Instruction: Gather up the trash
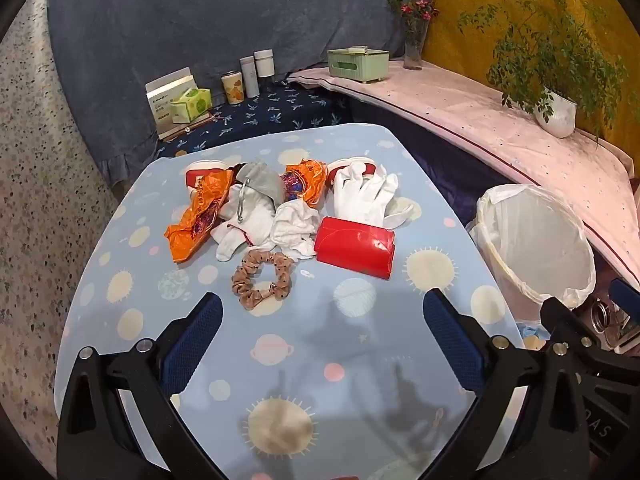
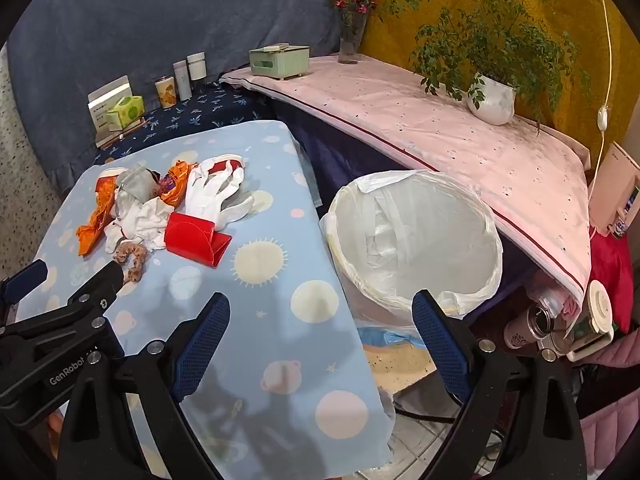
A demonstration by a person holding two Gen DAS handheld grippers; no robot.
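Orange crinkly foil wrapper looks light, slippery, so pinch its raised fold; left gripper and right gripper both spread, empty.

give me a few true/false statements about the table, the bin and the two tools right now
1. Both tools are open and hold nothing. True: the left tool and the right tool stand wide with nothing between the fingers.
2. The red folded card already lies in the bin. False: it lies on the table, beside the white gloves.
3. The bin is lined with a white bag. True.
4. The brown scrunchie lies at the far side of the pile. False: it is the piece nearest the left tool.
5. The orange wrapper lies on the floor. False: it lies on the table at the left of the pile.
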